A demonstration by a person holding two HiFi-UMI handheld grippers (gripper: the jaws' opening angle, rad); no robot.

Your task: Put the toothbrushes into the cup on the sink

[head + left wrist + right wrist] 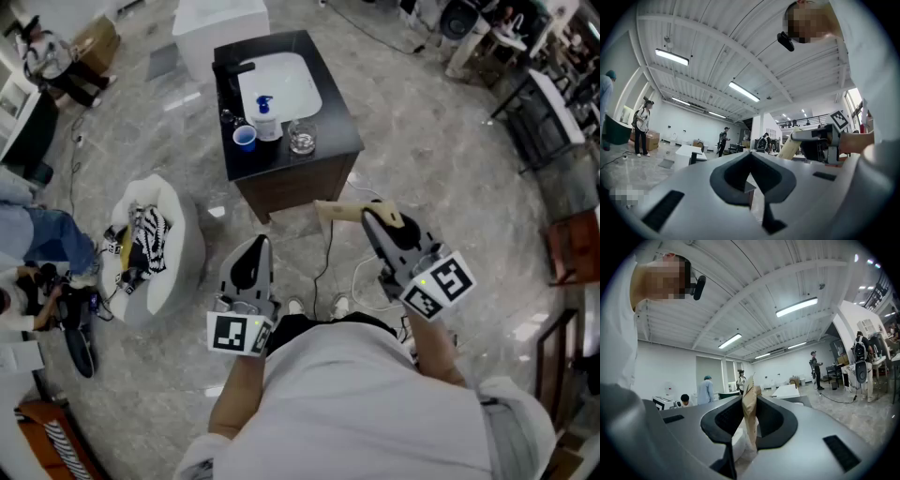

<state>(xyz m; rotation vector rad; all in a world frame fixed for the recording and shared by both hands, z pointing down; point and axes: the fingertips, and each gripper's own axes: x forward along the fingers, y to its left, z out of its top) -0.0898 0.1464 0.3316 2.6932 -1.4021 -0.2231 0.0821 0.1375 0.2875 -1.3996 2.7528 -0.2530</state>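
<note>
In the head view a black cabinet with a white sink basin stands ahead of me on the floor. A blue cup, a blue-capped bottle and a clear glass stand along its near edge. My right gripper is shut on a flat tan paper packet, which stands upright between the jaws in the right gripper view. My left gripper is held level beside it, jaws together and empty. Both grippers are well short of the cabinet. No loose toothbrush shows.
A white rounded seat with striped and black items on it stands at the left. People are at the far left. Cables trail over the marble floor below the cabinet. A white block stands behind the sink, and dark furniture lines the right side.
</note>
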